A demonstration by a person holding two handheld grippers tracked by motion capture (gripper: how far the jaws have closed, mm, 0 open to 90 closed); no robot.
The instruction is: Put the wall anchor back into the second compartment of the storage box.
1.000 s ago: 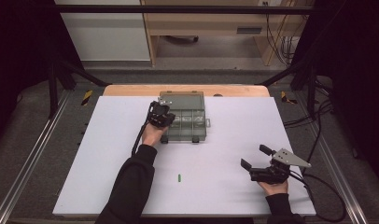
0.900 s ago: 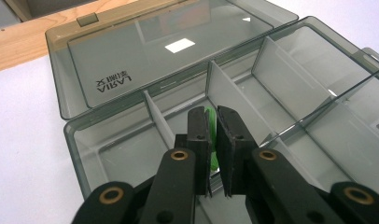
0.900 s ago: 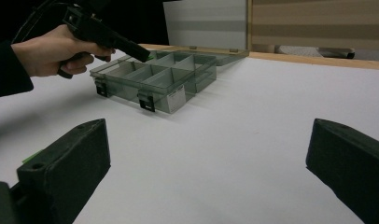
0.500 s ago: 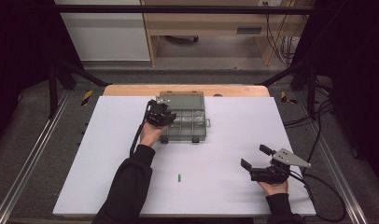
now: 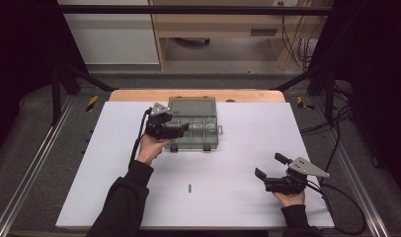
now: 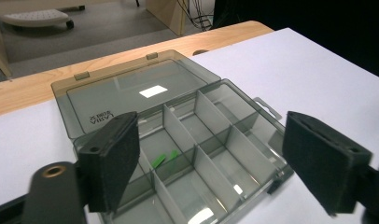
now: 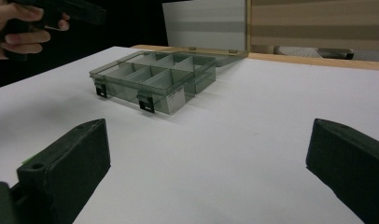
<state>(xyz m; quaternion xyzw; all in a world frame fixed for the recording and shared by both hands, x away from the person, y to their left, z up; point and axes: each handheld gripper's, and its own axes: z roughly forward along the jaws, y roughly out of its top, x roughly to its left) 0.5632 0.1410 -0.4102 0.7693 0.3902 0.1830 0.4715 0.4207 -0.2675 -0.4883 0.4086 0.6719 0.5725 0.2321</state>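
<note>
Since the earlier frame, the left gripper point(image 5: 181, 129) has lifted and drawn back from the near-left corner of the compartment box point(image 5: 201, 129), and its jaws have just been opening; they now stand spread with nothing between them. Two small green pieces point(image 6: 164, 158) lie in a compartment on the box's left side, just below those open jaws in the left gripper view. The box sits with its clear lid point(image 6: 131, 91) folded flat behind it. Another green piece point(image 5: 189, 188) lies on the white table point(image 5: 238, 148), well in front of the box. The right gripper point(image 5: 270, 168) rests on the table in front of the box and well to its right, jaws spread and empty. By the look of it, a drop into the box is just finished. Next likely comes fetching the loose piece: a gripper must come down over it, close on its thin body, and carry it to a compartment.
</note>
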